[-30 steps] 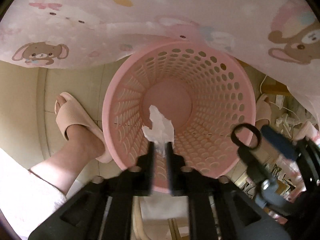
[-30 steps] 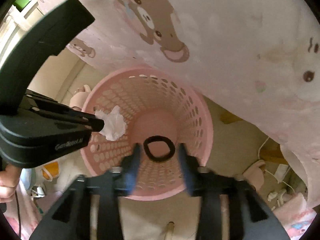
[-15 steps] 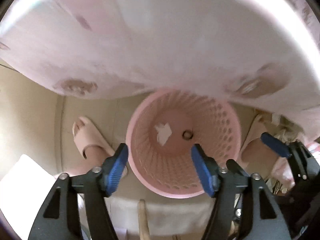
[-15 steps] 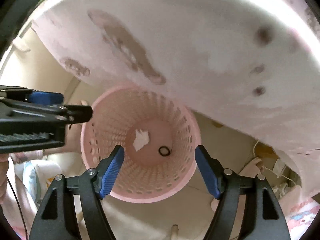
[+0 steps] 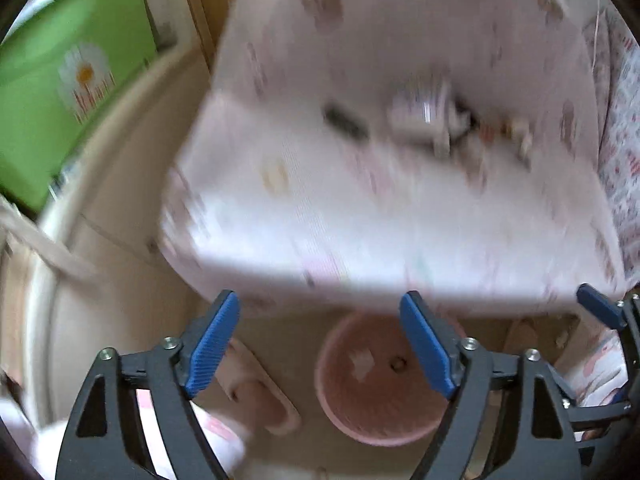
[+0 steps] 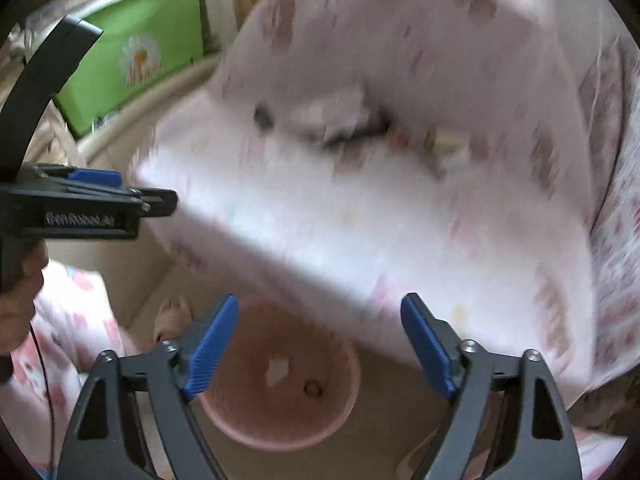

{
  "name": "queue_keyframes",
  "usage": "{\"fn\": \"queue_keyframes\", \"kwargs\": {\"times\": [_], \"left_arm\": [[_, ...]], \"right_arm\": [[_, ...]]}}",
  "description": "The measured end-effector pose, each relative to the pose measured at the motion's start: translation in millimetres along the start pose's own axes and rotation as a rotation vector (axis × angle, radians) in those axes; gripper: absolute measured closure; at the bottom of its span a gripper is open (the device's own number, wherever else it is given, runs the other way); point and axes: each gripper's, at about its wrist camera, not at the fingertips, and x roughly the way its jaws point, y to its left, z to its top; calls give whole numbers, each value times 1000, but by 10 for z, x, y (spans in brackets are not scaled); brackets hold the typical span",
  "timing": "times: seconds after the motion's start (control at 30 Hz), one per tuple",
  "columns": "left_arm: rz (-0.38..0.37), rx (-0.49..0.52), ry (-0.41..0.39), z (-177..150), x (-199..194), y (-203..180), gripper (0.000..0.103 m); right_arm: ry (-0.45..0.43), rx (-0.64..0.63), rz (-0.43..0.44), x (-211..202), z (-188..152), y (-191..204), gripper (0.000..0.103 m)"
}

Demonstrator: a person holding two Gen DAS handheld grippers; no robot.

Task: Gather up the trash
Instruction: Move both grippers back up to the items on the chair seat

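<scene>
Both grippers are spread wide with nothing between their blue pads: the left gripper [image 5: 320, 344] and the right gripper [image 6: 320, 344] each sit at the bottom of their own view, above the pink basket [image 5: 340, 420] on the floor. Inside the basket lie a crumpled white tissue [image 6: 278, 370] and a small dark ring [image 6: 312, 389], so that trash looks already collected. More clutter [image 5: 436, 120] lies in a heap in the upper middle of the left view, on the pink cloth-covered desk [image 5: 300, 208]; motion blur hides what each piece is, though one small dark item [image 5: 344, 122] lies to its left. Judging by the pale, crumpled look, much of it is probably paper or wrapper: light, soft and easily squashed, best pinched at a raised fold or loose edge. Anything hard or smooth there may slip and wants a grip across its narrow middle.
</scene>
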Motion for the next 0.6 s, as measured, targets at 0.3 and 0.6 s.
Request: {"fn": "queue_keyframes", "kwargs": {"times": [0.3, 0.6], "left_arm": [[82, 78, -230, 873, -490, 304, 13], [-6, -38, -215, 754, -104, 329, 13]], "right_arm": [[-140, 87, -49, -373, 809, -608, 17], [-207, 173, -127, -347, 1068, -1316, 17]]}}
